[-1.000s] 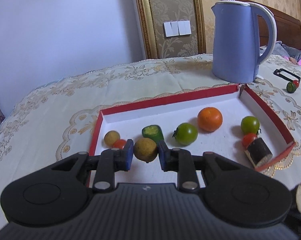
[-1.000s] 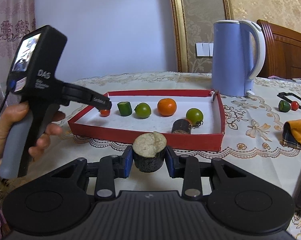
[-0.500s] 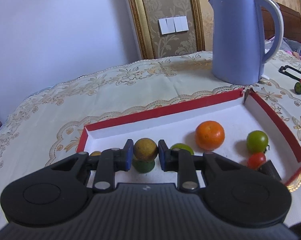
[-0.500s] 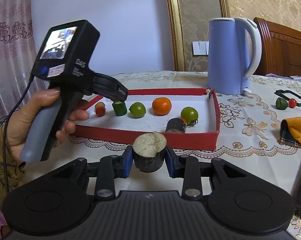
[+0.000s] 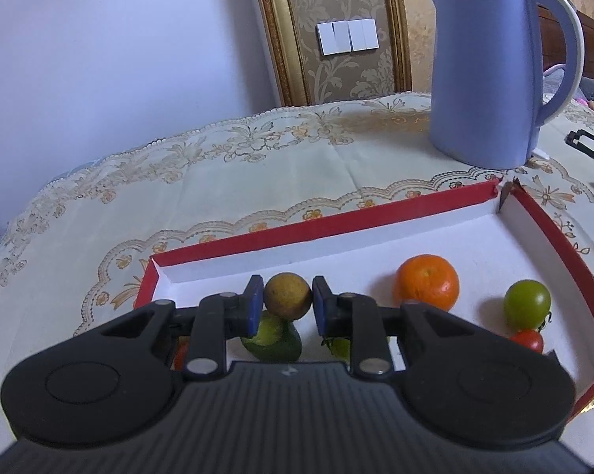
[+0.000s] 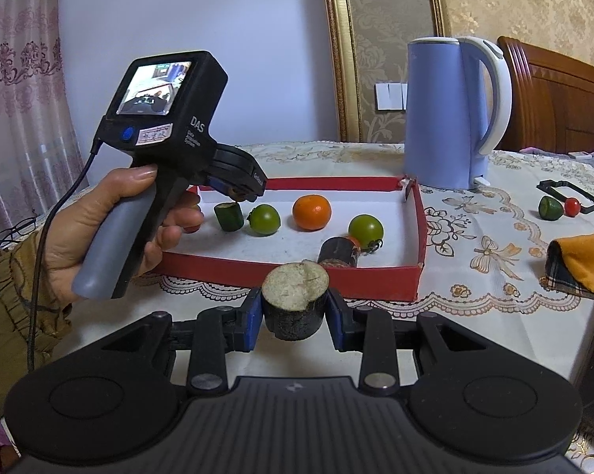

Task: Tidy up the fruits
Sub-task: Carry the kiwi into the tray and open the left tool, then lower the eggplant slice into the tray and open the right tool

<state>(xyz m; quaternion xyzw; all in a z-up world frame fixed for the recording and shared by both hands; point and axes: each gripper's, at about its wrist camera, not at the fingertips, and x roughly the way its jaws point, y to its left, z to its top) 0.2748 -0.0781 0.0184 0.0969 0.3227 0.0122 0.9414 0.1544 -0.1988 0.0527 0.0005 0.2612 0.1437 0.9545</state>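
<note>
A: What did you have in front of you, biggest thing first?

B: You had the worktop (image 6: 494, 316) under a cream cloth, with the blue kettle (image 6: 447, 114) standing on it just behind the far right corner of the red tray (image 6: 336, 276).

A: And in the tray?

B: A row ran across its white floor: a green cut piece (image 6: 229, 216) at the left, a green tomato (image 6: 264, 219), the orange (image 6: 312, 212), then a second green tomato (image 6: 366, 228). A dark stub (image 6: 336, 252) lay by the near wall, close to that second tomato, with something red touching it.

A: Where were your hands?

B: Your left hand (image 6: 111, 221) gripped the handle of the left gripper (image 5: 287, 301), held over the tray's left end. Its fingers (image 5: 253, 304) were clenched on a small brown fruit (image 5: 287, 295), held up above the green piece (image 5: 273, 339).

A: And the right?

B: Your right gripper (image 6: 295, 308) sat on the near side of the tray, outside it. Its fingers (image 6: 253, 316) were clamped on a dark chunk (image 6: 295, 300) with a pale cut face turned upward.

A: Anything else out there?

B: Off to the right, well apart from the tray, lay an orange cloth (image 6: 585, 260), a black frame (image 6: 569, 195), a small green piece (image 6: 549, 207) and a tiny red fruit (image 6: 572, 206) beside it.
</note>
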